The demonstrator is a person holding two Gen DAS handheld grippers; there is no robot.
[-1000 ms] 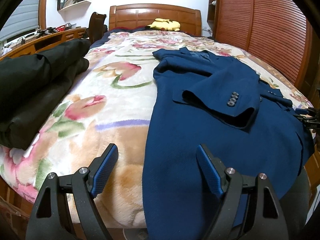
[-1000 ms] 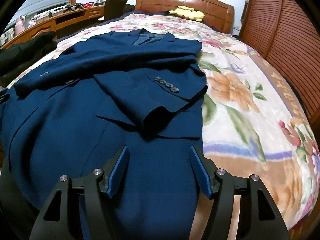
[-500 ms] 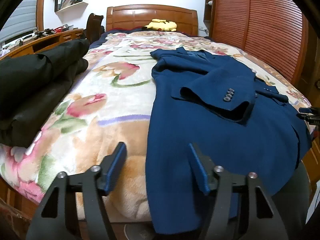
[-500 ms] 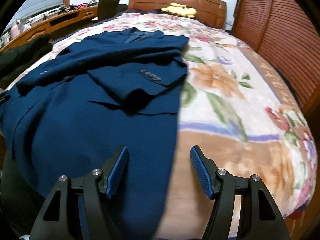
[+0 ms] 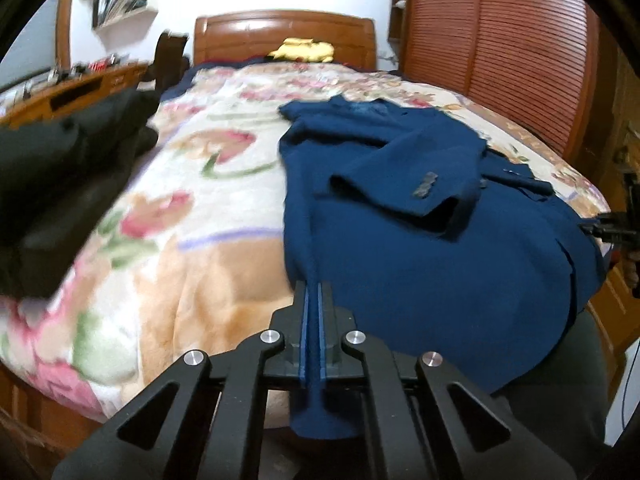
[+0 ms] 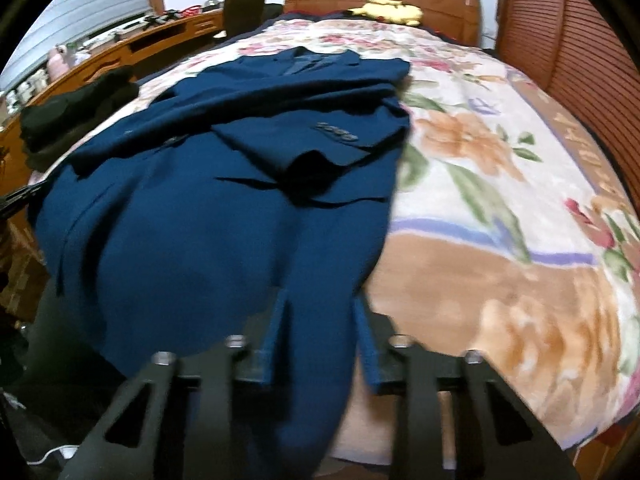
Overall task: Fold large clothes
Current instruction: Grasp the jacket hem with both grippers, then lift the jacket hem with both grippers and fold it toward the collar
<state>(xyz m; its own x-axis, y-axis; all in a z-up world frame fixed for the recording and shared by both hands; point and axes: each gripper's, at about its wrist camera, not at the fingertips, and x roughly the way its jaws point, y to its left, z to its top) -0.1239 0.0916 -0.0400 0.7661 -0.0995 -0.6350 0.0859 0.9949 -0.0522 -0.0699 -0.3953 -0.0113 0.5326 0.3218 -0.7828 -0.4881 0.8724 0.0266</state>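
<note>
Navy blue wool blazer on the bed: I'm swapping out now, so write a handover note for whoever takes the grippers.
Left gripper: shut on the navy blue wool blazer at its hem edge.
Right gripper: open, fingers straddling the hem's other corner, not yet clamped.
Blazer lies on the floral blanket, hem hanging over the foot, one sleeve folded across.
Left: close right, fold the hem up.

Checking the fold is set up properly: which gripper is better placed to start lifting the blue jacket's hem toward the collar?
Left. The left gripper is already shut on the dark blue suit jacket at its hem corner. The right gripper stands open around the hem, not yet clamped.
</note>
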